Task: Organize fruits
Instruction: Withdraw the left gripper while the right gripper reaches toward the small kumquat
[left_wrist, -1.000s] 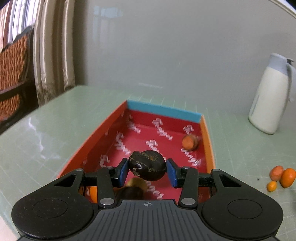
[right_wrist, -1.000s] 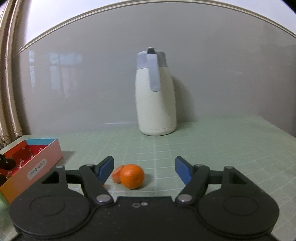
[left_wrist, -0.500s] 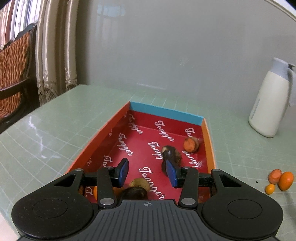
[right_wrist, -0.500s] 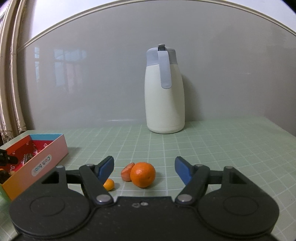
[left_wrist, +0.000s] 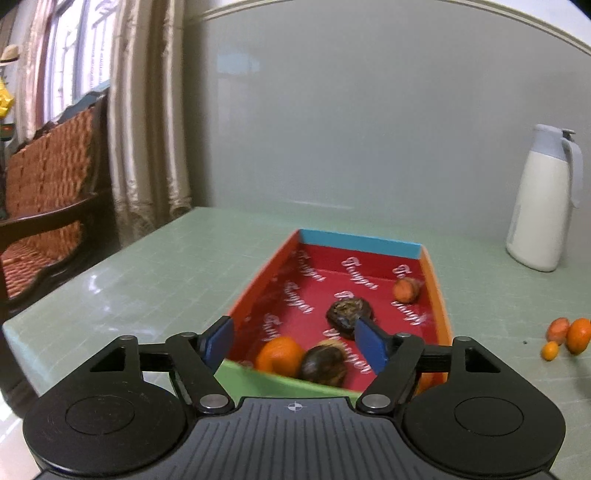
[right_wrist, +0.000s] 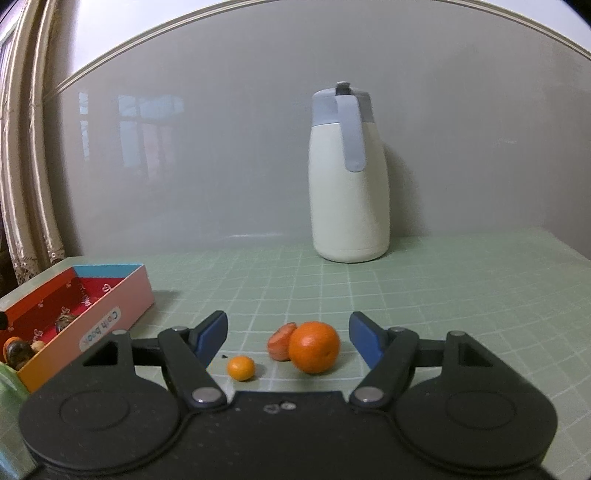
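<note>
Box (left_wrist: 436, 291) long axis runs away; left claw (left_wrist: 295, 343) just opened, empty; right claw (right_wrist: 288, 338) apart.

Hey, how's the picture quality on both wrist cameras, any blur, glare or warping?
Left wrist view: motion blur smears the box lettering and the chair. Right wrist view: sharp, fisheye bows the wall trim, window reflection glares on the wall, and the jug casts a soft shadow.

Your green gridded table (right_wrist: 443, 295) carries a box (right_wrist: 110, 306) at nine o'clock, a jug (right_wrist: 349, 206) at twelve, and an orange (right_wrist: 314, 347), carrot piece (right_wrist: 279, 343) and kumquat (right_wrist: 241, 368) clustered at six.
</note>
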